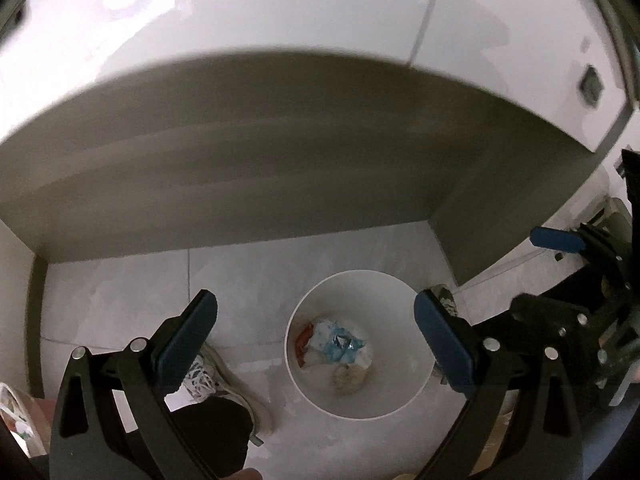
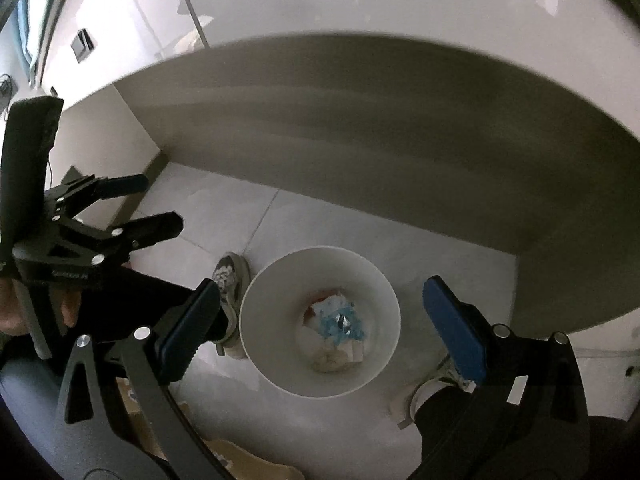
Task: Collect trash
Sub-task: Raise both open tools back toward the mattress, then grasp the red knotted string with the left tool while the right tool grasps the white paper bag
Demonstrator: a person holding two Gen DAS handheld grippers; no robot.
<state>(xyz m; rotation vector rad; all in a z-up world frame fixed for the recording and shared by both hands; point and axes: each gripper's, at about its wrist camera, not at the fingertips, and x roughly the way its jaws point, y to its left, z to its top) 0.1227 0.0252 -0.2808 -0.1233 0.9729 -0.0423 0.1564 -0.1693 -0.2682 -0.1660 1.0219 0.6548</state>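
Tongs of both hands hang spread and empty above the round white plastic bin [image 2: 320, 320] on the grey tiled floor.

Right tongs [image 2: 316, 324] stand almost straight over the bin's mouth – the crumpled blue-and-white wrapper [image 2: 338, 322] lies at its bottom, directly below, with other scraps. Left tongs [image 1: 316, 336] are also wide apart, holding nothing, just to one side. By my judgement the next trash must come from elsewhere; neither hand is clearly nearer to any.
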